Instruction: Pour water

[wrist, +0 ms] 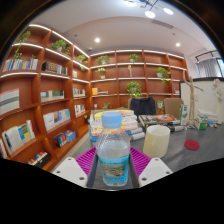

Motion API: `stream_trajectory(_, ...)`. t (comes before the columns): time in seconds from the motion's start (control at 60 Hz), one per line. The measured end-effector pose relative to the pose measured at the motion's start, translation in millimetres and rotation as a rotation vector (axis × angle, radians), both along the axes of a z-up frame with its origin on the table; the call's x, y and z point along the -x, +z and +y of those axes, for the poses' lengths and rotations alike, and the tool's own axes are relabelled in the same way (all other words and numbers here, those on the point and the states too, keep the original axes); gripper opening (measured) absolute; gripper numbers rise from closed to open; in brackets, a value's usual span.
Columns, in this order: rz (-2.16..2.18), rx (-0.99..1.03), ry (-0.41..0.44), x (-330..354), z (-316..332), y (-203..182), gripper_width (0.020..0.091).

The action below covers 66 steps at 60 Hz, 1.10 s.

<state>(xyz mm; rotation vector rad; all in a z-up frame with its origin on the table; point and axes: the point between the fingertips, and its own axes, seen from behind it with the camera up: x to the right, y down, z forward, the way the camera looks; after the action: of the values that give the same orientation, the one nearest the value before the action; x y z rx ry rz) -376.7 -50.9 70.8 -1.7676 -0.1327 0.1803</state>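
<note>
Gripper (113, 166) is clamped on a water bottle (113, 152): both magenta pads (86, 160) press its sides, no gap visible on either side.

Bottle: clear plastic, ribbed body, pale blue screw cap (112, 119) on top, cap in place. White-and-blue label band around the middle. It stands upright between the fingers, held right at the label height. Can't tell the water level through the plastic.

Just beside the bottle, ahead of the right-hand finger: a cream-coloured cup (157, 141), upright, opening facing up, sitting on the dark grey table (196, 160). Cup and bottle are close but not touching, as far as I can see. Cup contents not visible.

Further out on the table past the cup: a small red round item (192, 144), too small to identify. Beyond the bottle, some stacked books or boxes (125, 124) near the table's far edge.

Background: wooden bookshelves (45, 95) wrapping the walls, books and potted plants (133, 89) on the shelves, lit strips under the shelf boards.
</note>
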Motion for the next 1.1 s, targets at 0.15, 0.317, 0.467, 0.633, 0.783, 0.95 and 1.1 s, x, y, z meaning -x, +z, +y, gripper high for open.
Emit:
stream_trajectory(0.15,0.004,-0.033,0.001,-3.2,1.8,3.3,0.0400)
stream_trajectory(0.317,-0.023,-0.045,0.009,-2.3,4.1,2.5,0.0289)
stream_trajectory(0.467,-0.004,-0.030,0.012,-0.3,3.5,3.0,0.0288)
stream_trajectory(0.633,0.303,0.031,0.002,15.5,12.8,19.5,0.0302)
stream_trajectory(0.783,0.713,0.072,0.004,22.3,33.8,36.5,0.0302)
stream_trajectory(0.95,1.111,0.101,-0.059,-0.7,61.1,52.7,0.0302)
stream_trajectory(1.1,1.423,0.074,-0.081,-29.1,80.1,77.9,0.0302)
